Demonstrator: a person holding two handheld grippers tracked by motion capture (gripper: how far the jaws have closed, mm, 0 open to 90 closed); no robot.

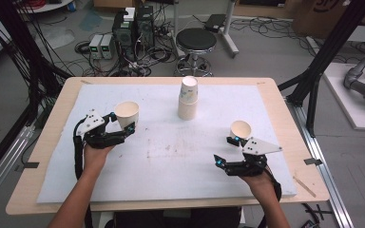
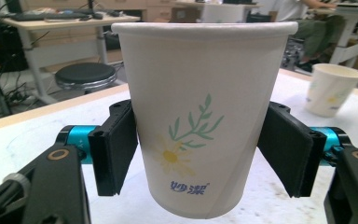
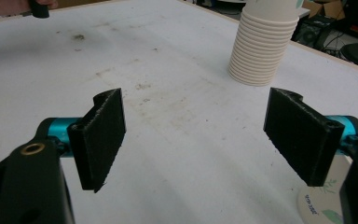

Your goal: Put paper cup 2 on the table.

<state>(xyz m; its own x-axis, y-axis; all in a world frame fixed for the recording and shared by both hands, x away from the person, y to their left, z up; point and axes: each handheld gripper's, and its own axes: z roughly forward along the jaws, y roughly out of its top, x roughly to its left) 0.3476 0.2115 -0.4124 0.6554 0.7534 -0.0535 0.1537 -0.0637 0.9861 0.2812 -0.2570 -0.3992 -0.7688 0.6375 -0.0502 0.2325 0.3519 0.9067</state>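
Your left hand-held gripper [image 1: 126,124] is pinching a paper cup [image 1: 126,113] at mid-height, one black pad on each side of the wall, and the cup stands upright between them over the left part of the white surface [image 1: 161,156]. In the left gripper view the cup [image 2: 204,116] shows its daisy print toward you and the rolled rim is round, not crushed. Whether its base touches the surface I cannot tell.

Your right hand-held gripper [image 1: 224,149] has its jaws spread wide with nothing between them; in the right gripper view the pads stand well apart over bare surface. A second paper cup [image 1: 241,129] stands just beside its far jaw, open end up. The stack of cups [image 1: 188,99] stands near the far edge, well apart from both hands.

Treat these cups as very light and thin-walled. I judge that a hard squeeze will oval the wall and could buckle it, while too soft a grip lets the smooth tapered paper slide down. Take hold about where you have it now, at or a little above the middle, where the taper is wider and the rim stiffens the wall. Keep it upright and move gently; an empty cup tips at a slight nudge
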